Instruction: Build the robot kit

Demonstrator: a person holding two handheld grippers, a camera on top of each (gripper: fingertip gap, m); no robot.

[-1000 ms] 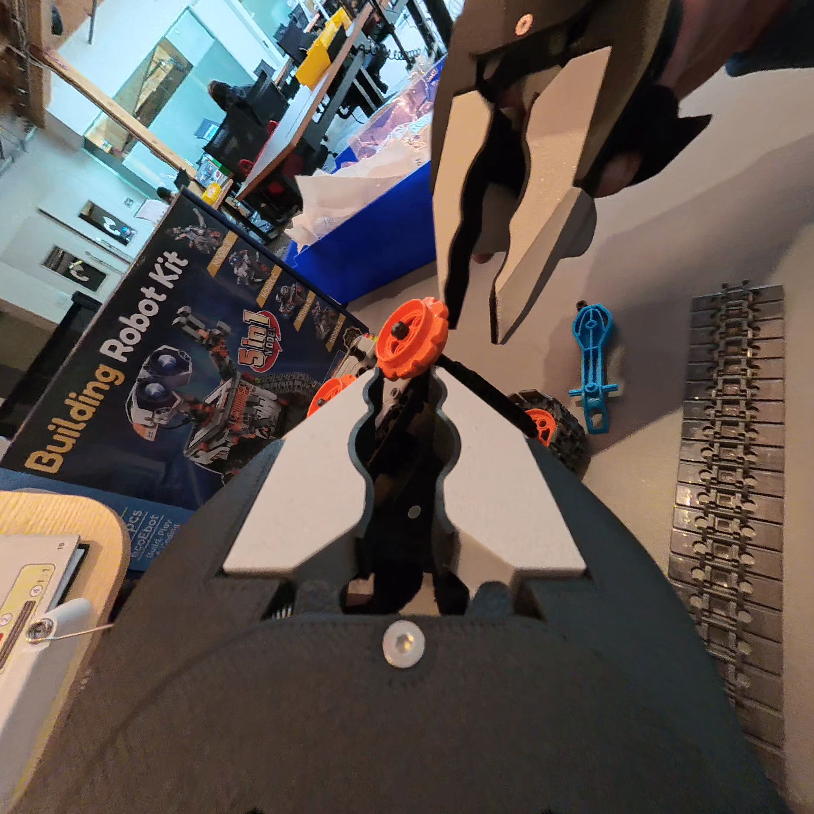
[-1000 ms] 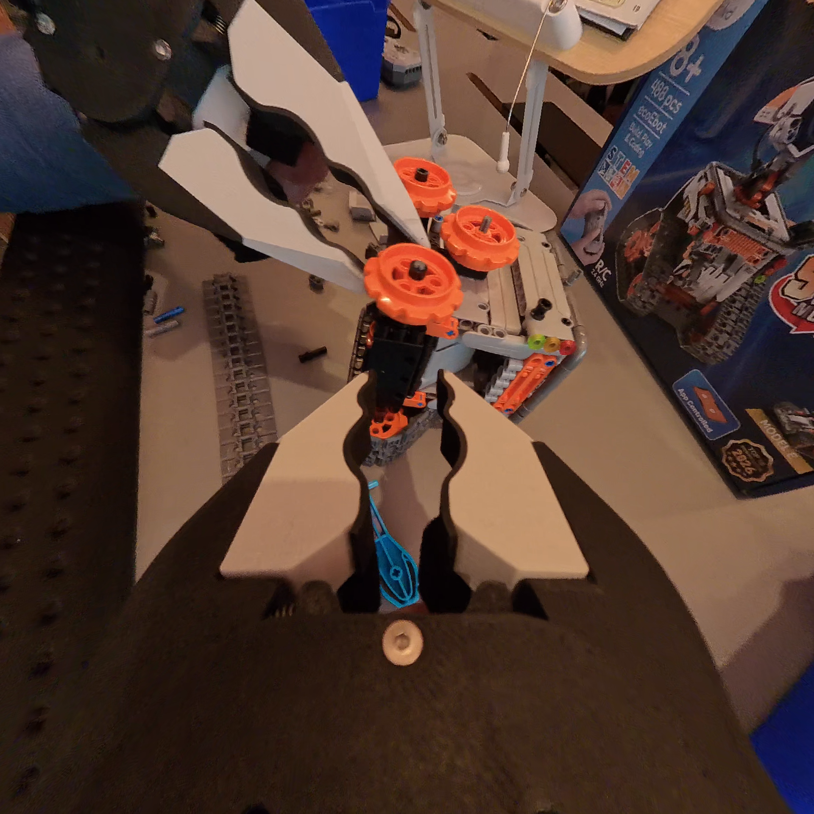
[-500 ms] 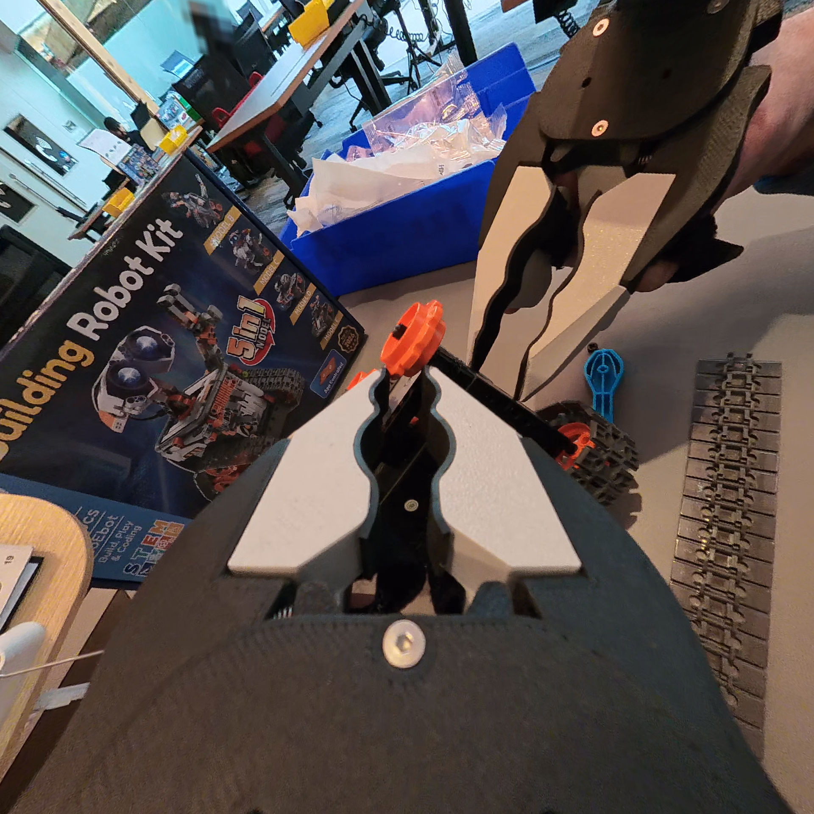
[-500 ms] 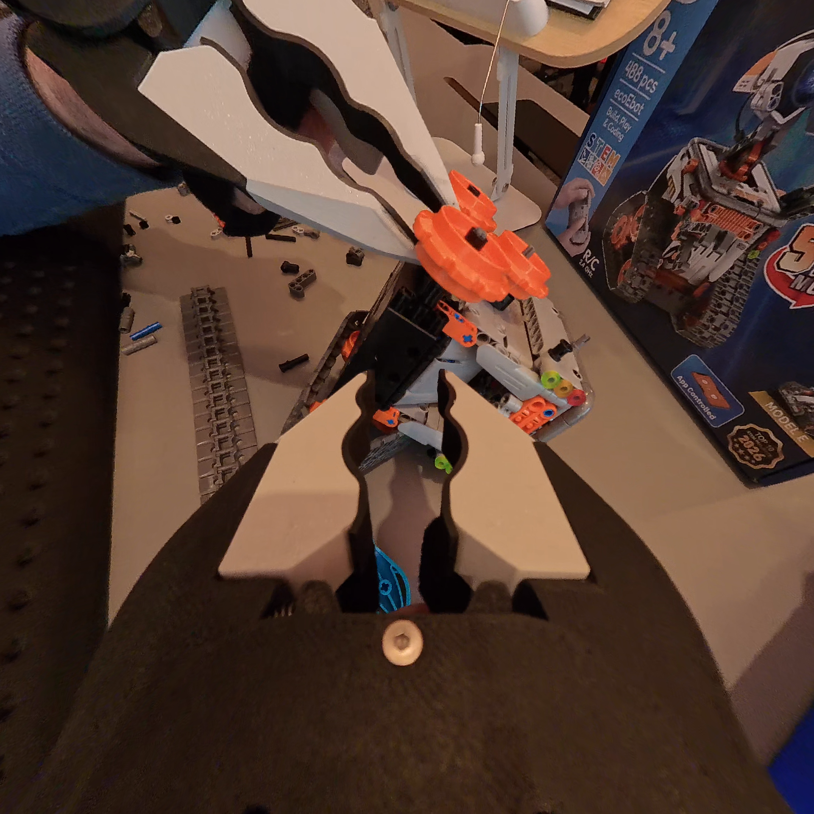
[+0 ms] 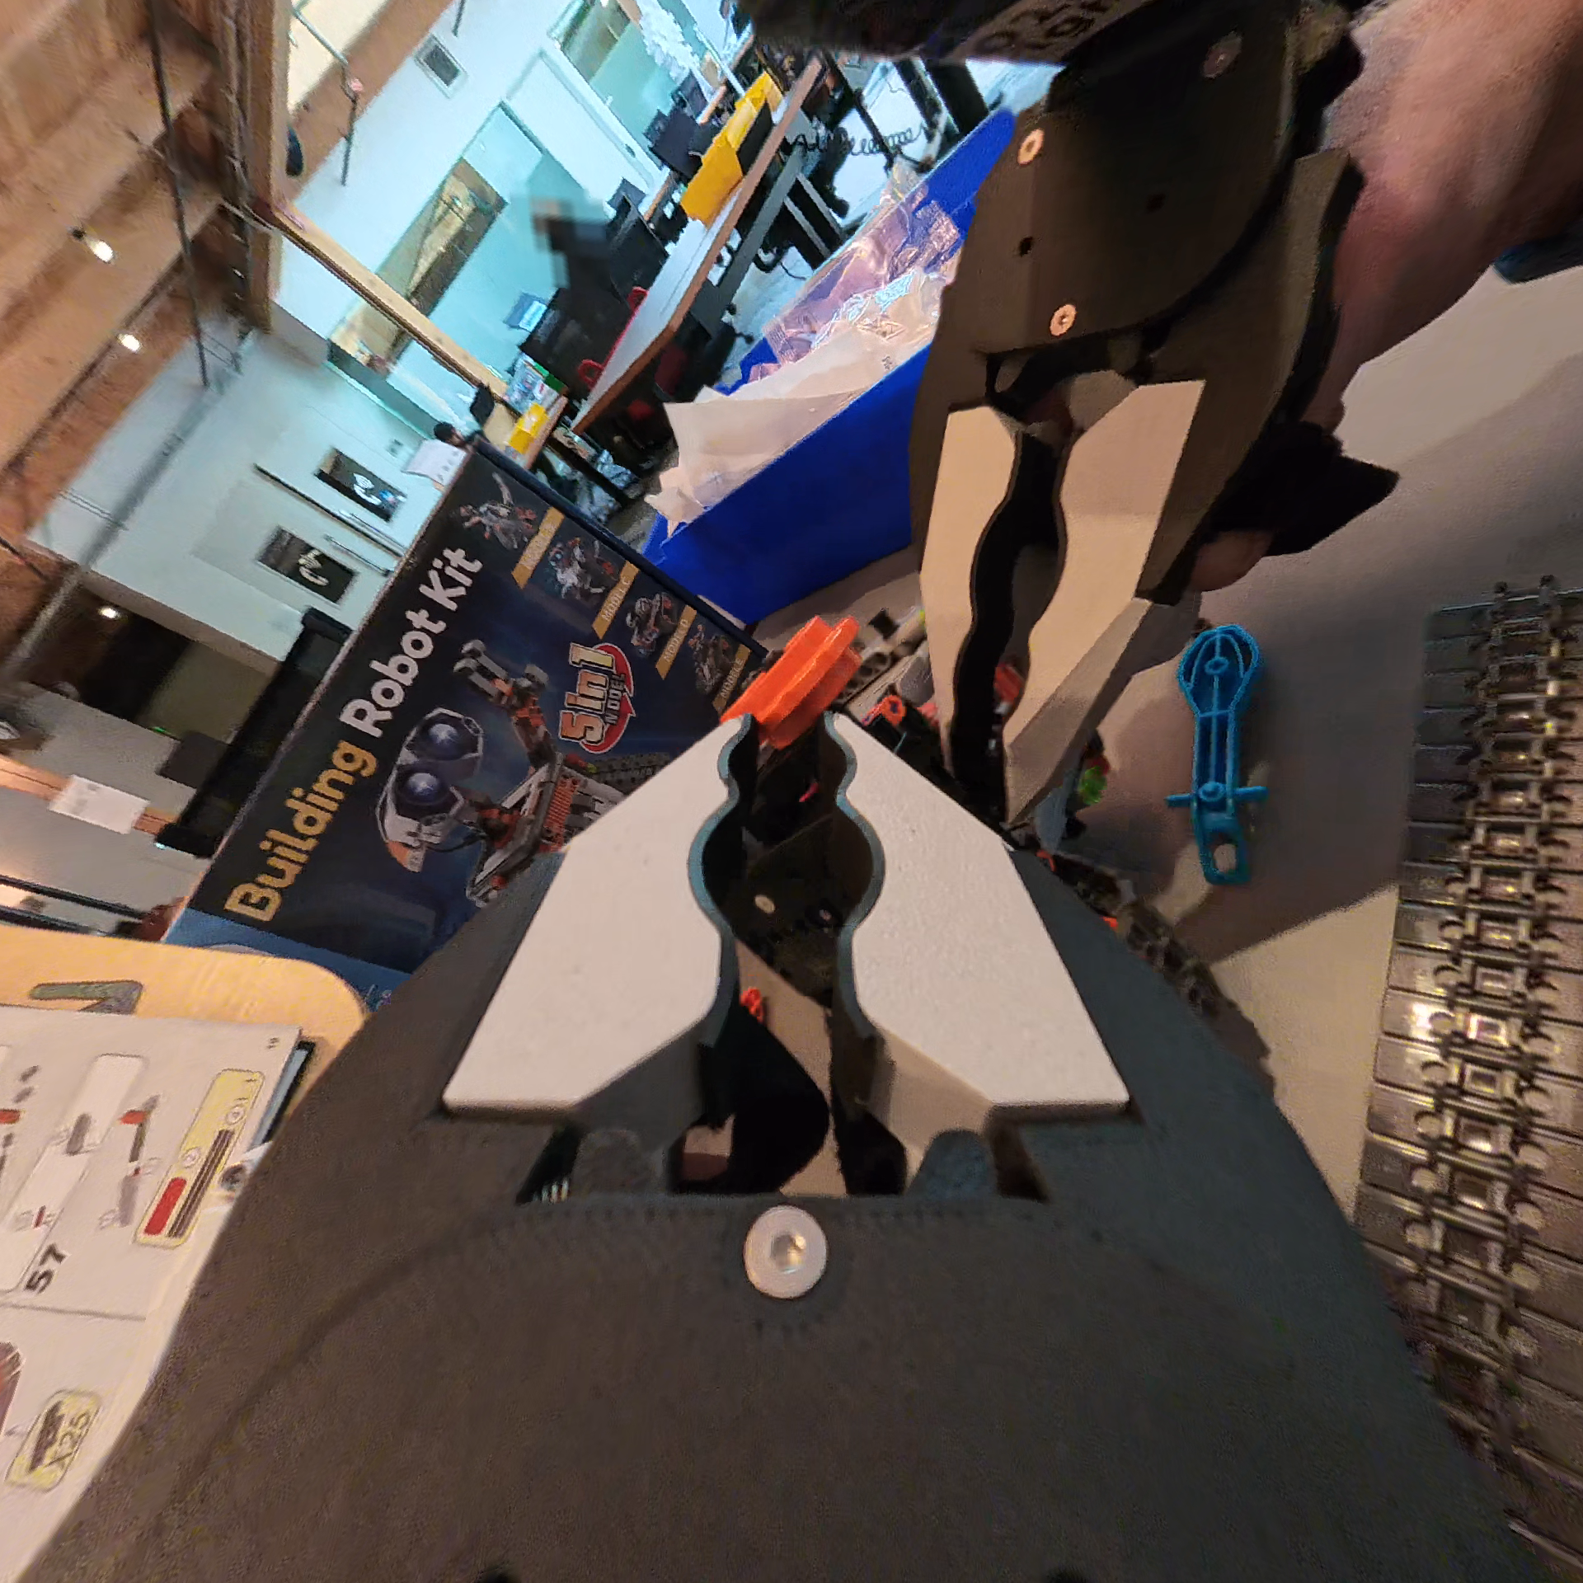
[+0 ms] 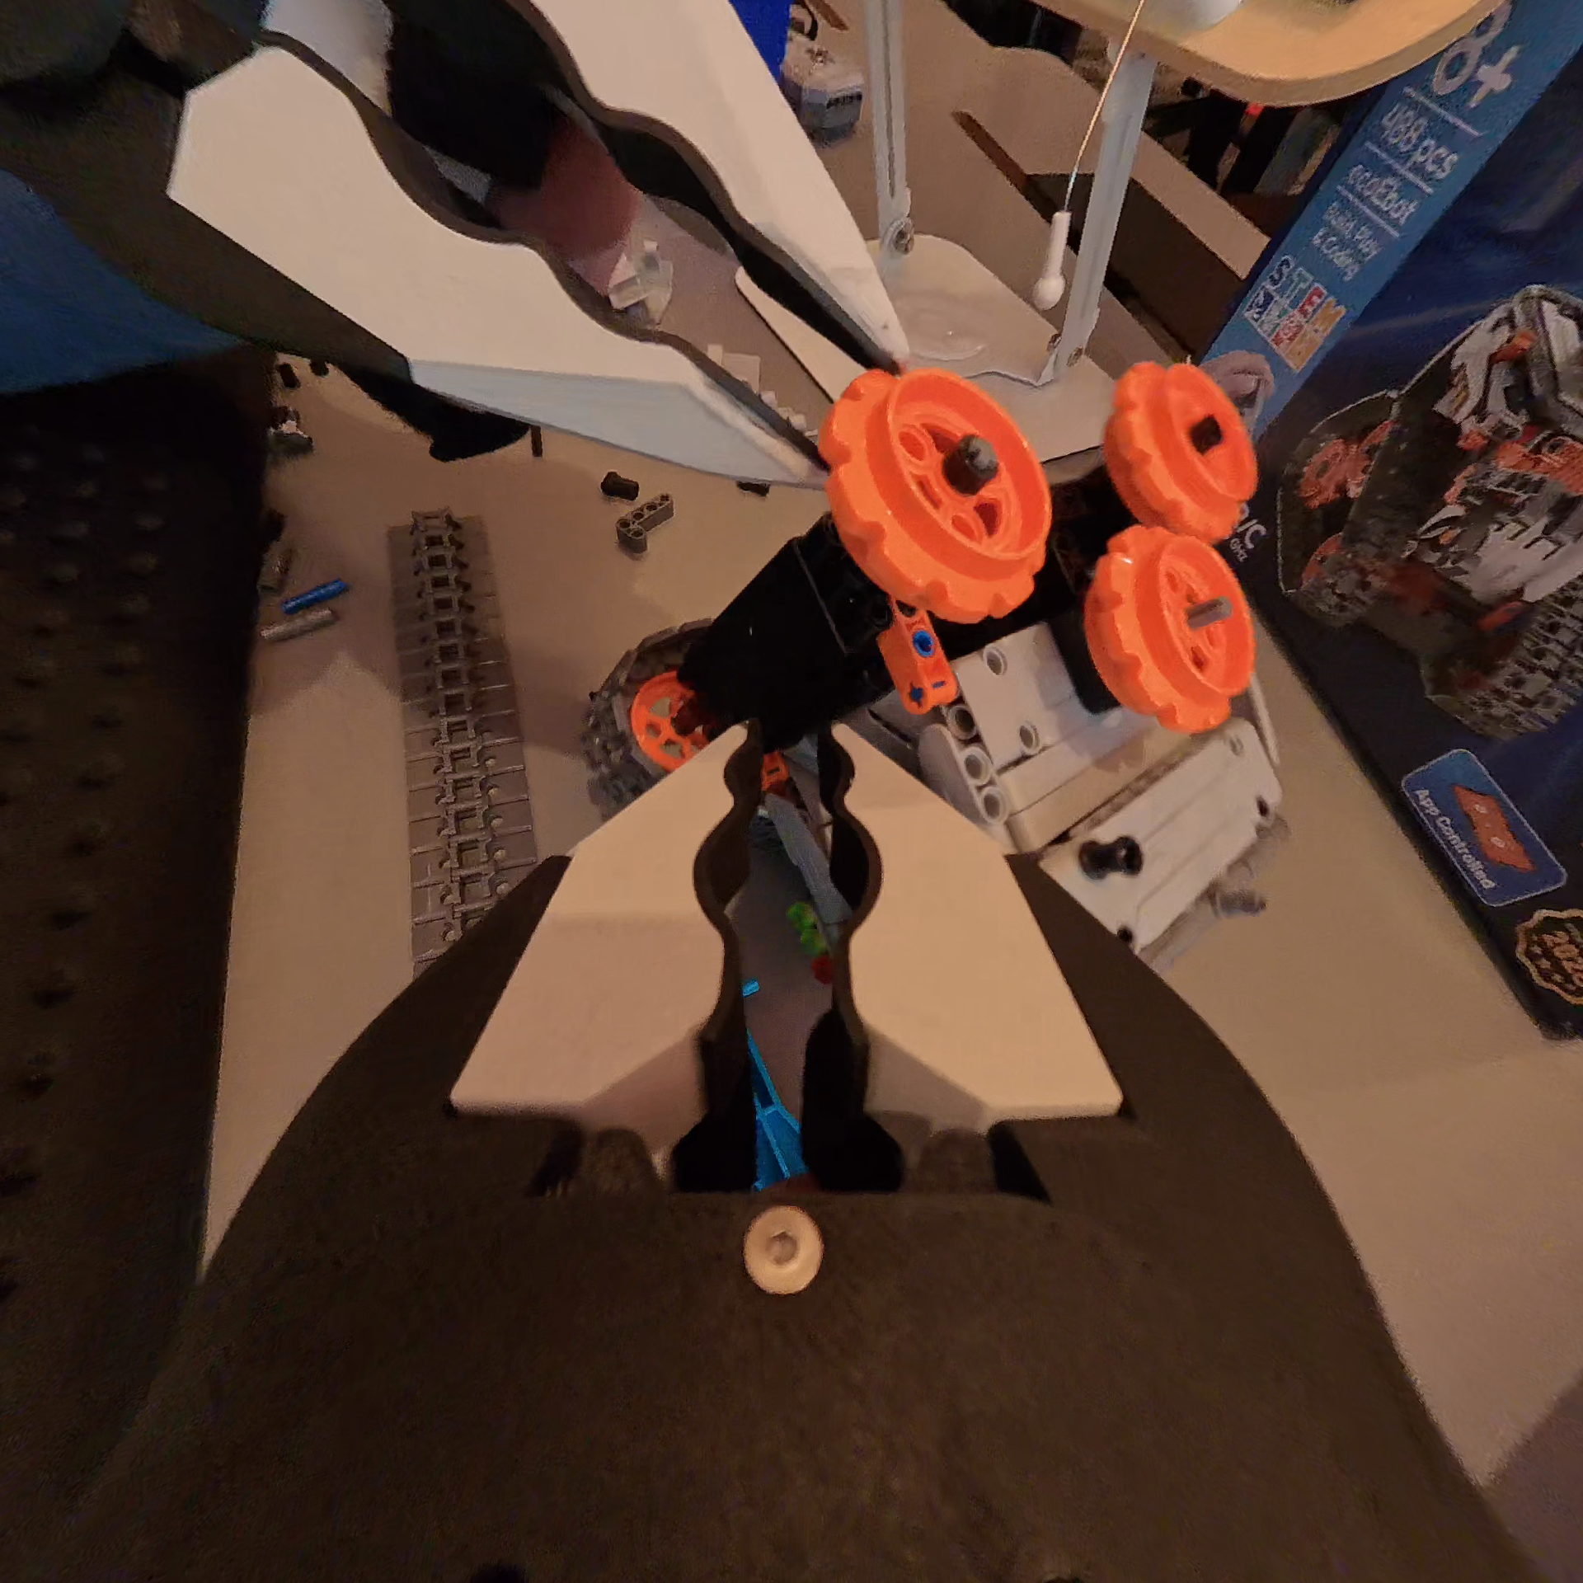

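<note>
Since half a second ago the model (image 6: pixel 1114 771) has tipped further over, so its three orange wheels now face the right camera almost flat on. The left view has rolled too, and a printed sheet (image 5: pixel 103 1199) has come into its lower left corner.

The left gripper (image 5: pixel 788 728) is clenched on the rim of the nearest wheel (image 6: pixel 934 497). The right view shows this plainly, with both fingertips (image 6: pixel 891 360) meeting the rim. The left view sees that wheel (image 5: pixel 801 677) only edge-on, just past its own tips.

The right gripper (image 6: pixel 788 745) has its jaws narrowly apart at the lower end of the model's black block (image 6: pixel 771 634) (whether it grips there, I cannot tell). In the left view it (image 5: pixel 985 771) points steeply down into the model.

Only the right view shows the other two wheels (image 6: pixel 1178 450) and a tyred wheel (image 6: pixel 642 728). Only the left view shows the blue bin (image 5: pixel 797 505) of bags. Both show the grey track strip (image 6: pixel 462 711), the blue tool (image 5: pixel 1216 737) and the box (image 5: pixel 411 728) on the table (image 6: pixel 1285 1114).
</note>
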